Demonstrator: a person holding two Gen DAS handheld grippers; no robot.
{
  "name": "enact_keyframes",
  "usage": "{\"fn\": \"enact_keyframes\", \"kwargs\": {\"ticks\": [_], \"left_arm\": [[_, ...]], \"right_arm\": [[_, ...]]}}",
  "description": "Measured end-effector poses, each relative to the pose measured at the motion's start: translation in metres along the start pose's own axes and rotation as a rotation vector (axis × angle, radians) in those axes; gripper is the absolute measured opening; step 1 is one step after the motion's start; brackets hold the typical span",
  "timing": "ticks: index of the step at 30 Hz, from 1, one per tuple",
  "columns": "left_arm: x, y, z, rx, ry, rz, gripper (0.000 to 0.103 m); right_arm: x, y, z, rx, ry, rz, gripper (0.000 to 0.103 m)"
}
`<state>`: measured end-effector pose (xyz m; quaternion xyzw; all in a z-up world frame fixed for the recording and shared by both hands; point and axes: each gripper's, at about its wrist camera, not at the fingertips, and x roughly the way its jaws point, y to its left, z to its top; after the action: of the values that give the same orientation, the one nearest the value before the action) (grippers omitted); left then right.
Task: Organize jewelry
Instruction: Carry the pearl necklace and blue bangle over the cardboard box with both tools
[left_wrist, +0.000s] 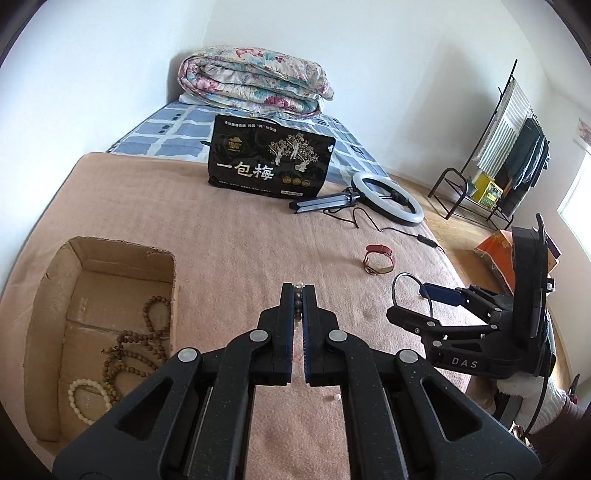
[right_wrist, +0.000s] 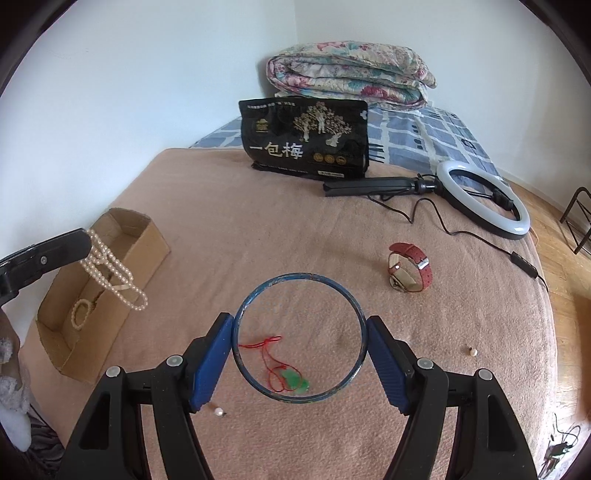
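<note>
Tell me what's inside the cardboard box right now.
In the cardboard box: brown bead strands and a white bead bracelet. The near corner is hidden behind the left gripper, so anything there can't be seen.

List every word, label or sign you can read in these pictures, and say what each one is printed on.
"一包梅": large pale characters on the black snack bag standing on the bed.
"DAS": on the right gripper body, seen from the left wrist view.
The bag's small top and bottom lines and gold seals: too small to read.

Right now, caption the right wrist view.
Right gripper clamps blue bangle; left gripper dangles pearl necklace beside cardboard box.
</note>
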<state>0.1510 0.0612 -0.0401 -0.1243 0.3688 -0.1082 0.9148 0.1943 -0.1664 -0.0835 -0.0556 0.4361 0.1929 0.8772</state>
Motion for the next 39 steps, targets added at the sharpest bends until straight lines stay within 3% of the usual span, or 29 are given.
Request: {"fn": "enact_keyframes", "kwargs": {"ticks": [12, 24, 39], "left_arm": [[-0.050, 0.063, 0.001, -0.069, -0.075, 0.072, 0.001], [-0.089, 0.128, -0.025, -0.128, -0.085, 0.170, 0.001], [-0.086, 0.164, -0.048, -0.164, -0.033, 0.233, 0.001]], "right_arm": [[-0.022, 0.089, 0.003, -0.102, -0.040, 0.125, 0.074], [-0.011, 0.168, 0.000, -0.189, -0.032, 0.234, 0.074], [0.013, 0.237, -0.021, -0.299, 0.026, 0.297, 0.074]]}}
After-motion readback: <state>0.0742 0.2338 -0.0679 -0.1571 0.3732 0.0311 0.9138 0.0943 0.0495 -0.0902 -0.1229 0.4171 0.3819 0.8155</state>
